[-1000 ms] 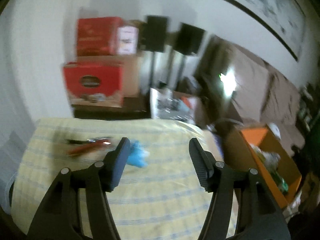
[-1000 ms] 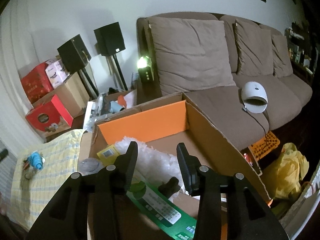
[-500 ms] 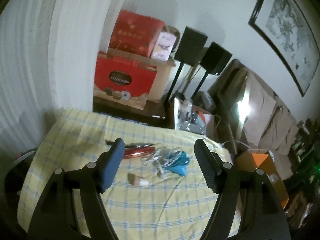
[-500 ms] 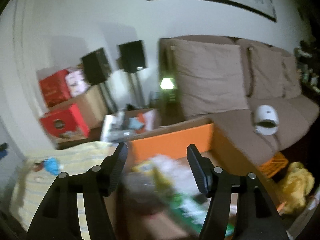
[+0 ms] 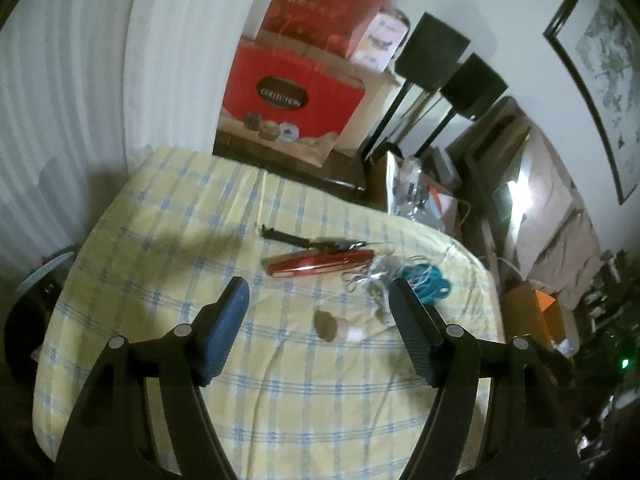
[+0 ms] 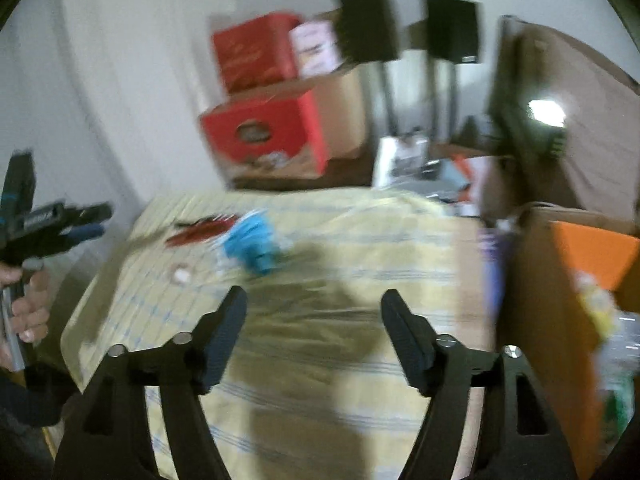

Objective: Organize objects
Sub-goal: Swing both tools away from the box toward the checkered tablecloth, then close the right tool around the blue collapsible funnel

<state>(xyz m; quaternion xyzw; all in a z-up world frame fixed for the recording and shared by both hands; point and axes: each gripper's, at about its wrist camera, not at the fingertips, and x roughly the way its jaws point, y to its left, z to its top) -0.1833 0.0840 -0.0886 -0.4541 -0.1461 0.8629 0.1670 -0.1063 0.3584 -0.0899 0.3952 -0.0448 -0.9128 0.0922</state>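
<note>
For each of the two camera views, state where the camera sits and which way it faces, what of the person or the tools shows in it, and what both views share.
Left wrist: rides the left gripper, looking down at the checked tablecloth; only its own open fingers show.
Right wrist: rides the right gripper, its empty jaws opening, facing the table and orange box; a hand shows at left.
Shared: red pen, blue bundle, red boxes.

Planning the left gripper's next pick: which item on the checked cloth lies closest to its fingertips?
The small brown-and-white roll, lying between the open left gripper fingers; red case and blue bundle lie farther back.
</note>
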